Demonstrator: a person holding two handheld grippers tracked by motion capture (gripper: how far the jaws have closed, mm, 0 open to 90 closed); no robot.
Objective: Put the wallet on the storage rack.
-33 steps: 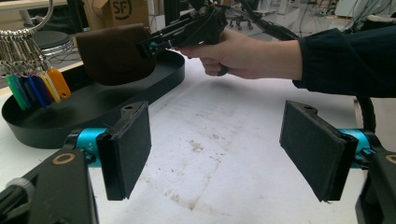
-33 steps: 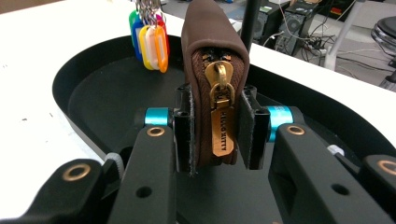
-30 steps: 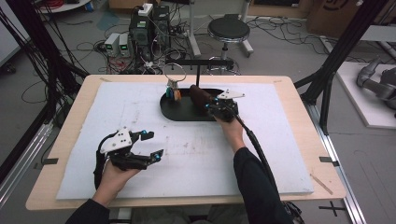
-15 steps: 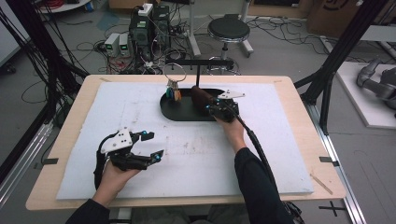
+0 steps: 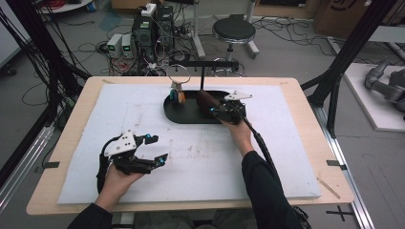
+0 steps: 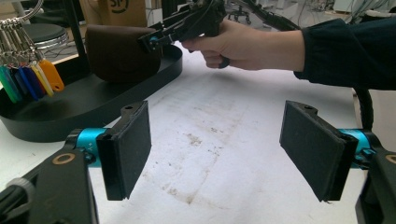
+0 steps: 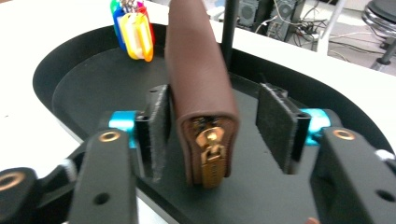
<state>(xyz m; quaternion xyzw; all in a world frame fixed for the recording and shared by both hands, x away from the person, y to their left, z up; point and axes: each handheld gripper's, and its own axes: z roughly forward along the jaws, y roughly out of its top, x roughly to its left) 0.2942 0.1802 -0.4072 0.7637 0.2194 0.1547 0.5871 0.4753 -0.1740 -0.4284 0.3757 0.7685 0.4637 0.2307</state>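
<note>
Item: brown pouch (image 7: 198,88), leather-look, zip-around, brass zip pull (image 7: 211,145) at the near end. Stands on edge in black oval tray (image 5: 177,114), upper centre of high view; centre frame in right gripper view. Handling (judgement): light, semi-stiff shell w/ soft give on the flat sides, smooth face so somewhat slippery; tall and narrow on edge, so likely to tip if nudged from one side. Best hold: across the two broad flat sides, mid-height, squeezing evenly; avoid the zip end and the rounded top.

Right tool (image 7: 212,123): jaws part-open, straddling the pouch. Left-of-frame pad (image 7: 159,130) close to or just touching the pouch side, can't tell which; right-of-frame pad (image 7: 275,128) stands clearly apart. Not clamped.

Tray fittings: thin black post (image 7: 228,28) rises just behind the pouch. Key bunch w/ coloured tags (image 7: 133,28) at upper left of right gripper view, apart from pouch; in high view it hangs from a ring (image 5: 178,74) at the tray's left-rear.

Left tool (image 5: 138,152): lower left of high view, over white mat (image 5: 267,171), well apart from tray. Jaws wide, nothing between them.

Bench (image 5: 305,119): wooden top, mat covers most of it.
</note>
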